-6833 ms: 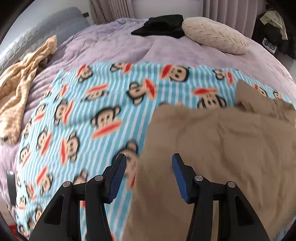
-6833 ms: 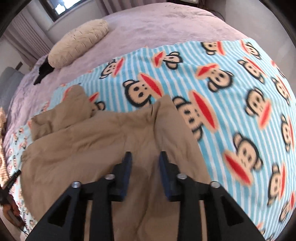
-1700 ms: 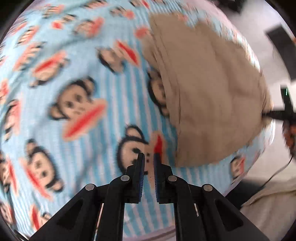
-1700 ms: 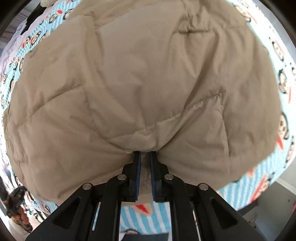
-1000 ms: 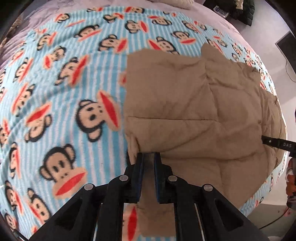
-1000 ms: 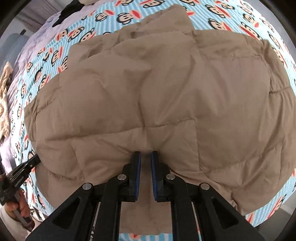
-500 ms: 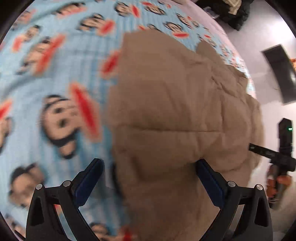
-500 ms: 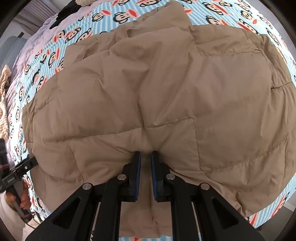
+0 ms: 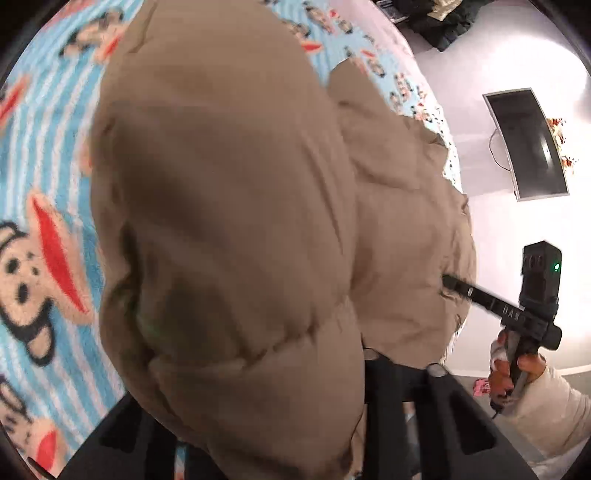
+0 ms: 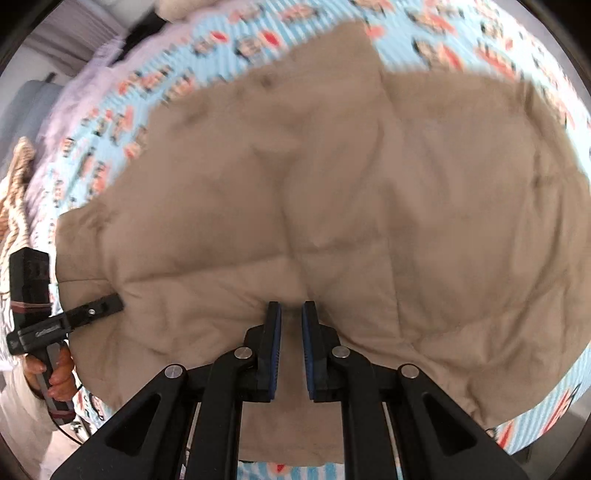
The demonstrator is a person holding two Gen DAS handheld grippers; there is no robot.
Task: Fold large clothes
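Observation:
A tan quilted puffer jacket (image 10: pixel 332 184) lies on the monkey-print blue striped blanket (image 10: pixel 258 40). My right gripper (image 10: pixel 291 314) pinches the jacket's near hem, its jaws a narrow gap apart with fabric between them. In the left wrist view the jacket (image 9: pixel 221 184) bulges over my left gripper and hides its fingertips; only the black arms (image 9: pixel 436 424) show. From the right wrist view the left gripper's tip (image 10: pixel 105 306) is pushed into the jacket's left edge. The right gripper also shows in the left wrist view (image 9: pixel 454 284), stuck into the jacket's edge.
The blanket (image 9: pixel 44 147) covers a bed with a lilac cover (image 10: pixel 92 85). A beige striped cloth (image 10: pixel 14 192) lies at the far left. A dark curved monitor (image 9: pixel 528 144) stands by the white wall, and dark clothes (image 9: pixel 439 22) lie on the floor beyond the bed.
My left gripper opened wide half a second ago and has pushed into the jacket's edge, which now covers its fingers. My right gripper's jaws have parted slightly on the hem.

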